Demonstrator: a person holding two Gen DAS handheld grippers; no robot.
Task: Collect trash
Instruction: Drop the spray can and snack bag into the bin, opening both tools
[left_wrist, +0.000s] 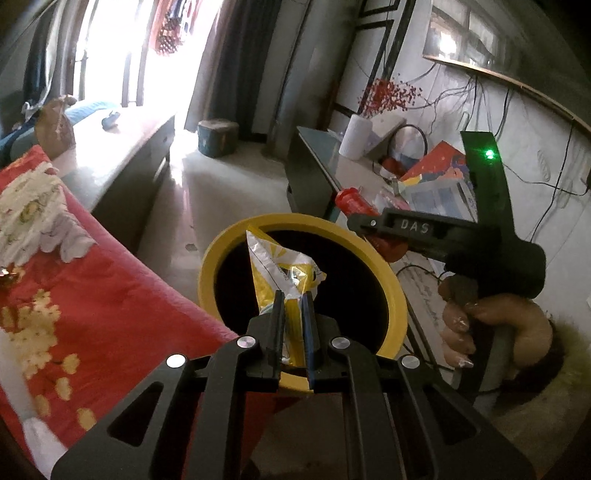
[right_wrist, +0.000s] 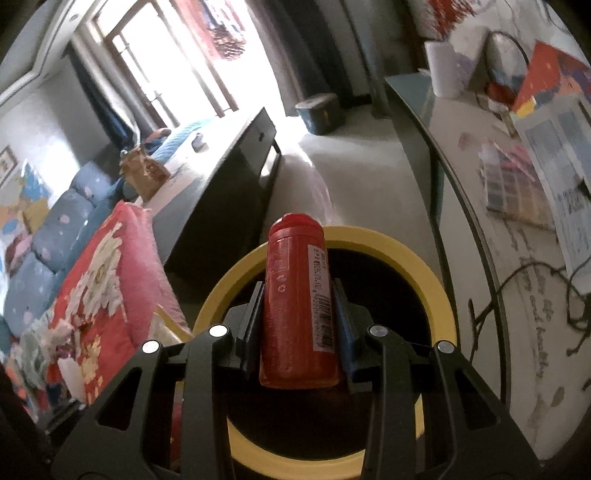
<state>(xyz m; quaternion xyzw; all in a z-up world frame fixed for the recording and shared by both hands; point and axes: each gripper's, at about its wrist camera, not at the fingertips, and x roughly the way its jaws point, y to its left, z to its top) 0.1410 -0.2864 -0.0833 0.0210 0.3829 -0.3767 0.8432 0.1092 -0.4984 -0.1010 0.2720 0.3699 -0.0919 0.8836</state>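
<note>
A round bin with a yellow rim and a dark inside stands on the floor below both grippers. My left gripper is shut on a crumpled yellow and silver snack wrapper, which sticks up over the bin's opening. In the right wrist view my right gripper is shut on a red plastic bottle with a white barcode label, held lengthwise above the same bin. The left wrist view also shows that red bottle at the bin's far right, with a person's hand on the handle.
A bed with a red floral blanket lies left of the bin. A glass-topped desk with papers, cables and a paper roll runs along the right. A dark low cabinet and a box stand farther back.
</note>
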